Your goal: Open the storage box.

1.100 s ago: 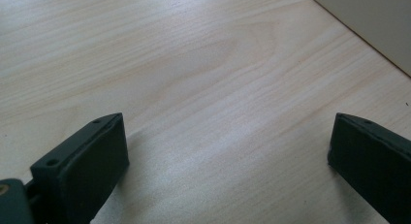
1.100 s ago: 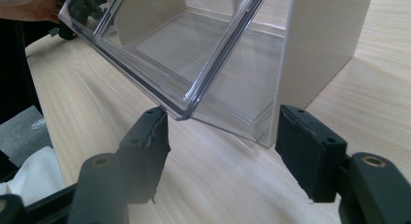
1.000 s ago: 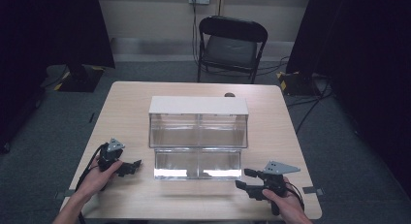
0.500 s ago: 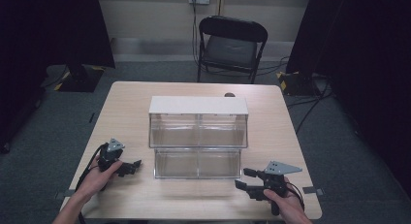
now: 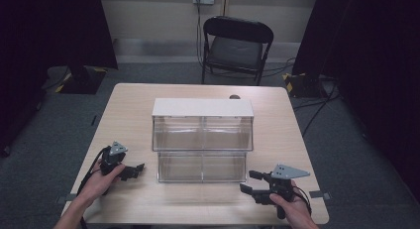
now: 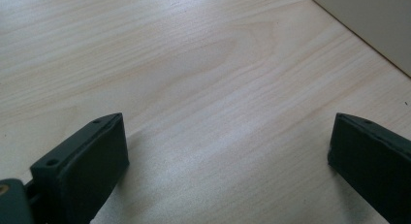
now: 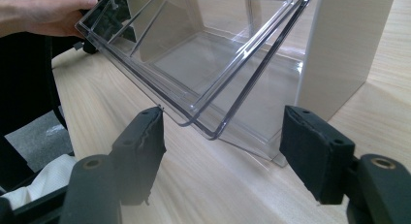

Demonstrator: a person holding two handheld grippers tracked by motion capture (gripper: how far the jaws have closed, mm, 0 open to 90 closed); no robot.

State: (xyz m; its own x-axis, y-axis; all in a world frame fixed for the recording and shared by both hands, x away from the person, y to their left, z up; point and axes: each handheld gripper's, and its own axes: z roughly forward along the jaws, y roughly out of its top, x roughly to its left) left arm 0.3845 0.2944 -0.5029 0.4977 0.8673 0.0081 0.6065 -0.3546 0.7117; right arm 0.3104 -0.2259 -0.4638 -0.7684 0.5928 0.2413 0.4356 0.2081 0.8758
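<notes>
Two grippers rest on the table, both released: our right gripper, jaws just opening, sits nearest the clear tilt-out bin, whose long axis runs crosswise, ahead-left; left gripper flanks its other end.

Left gripper fingers apart, empty; right gripper fingers just opening, empty.

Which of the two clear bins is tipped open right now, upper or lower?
The lower bin: it leans out toward the person, its clear front past the upper bin, which sits shut under the white top.
</notes>
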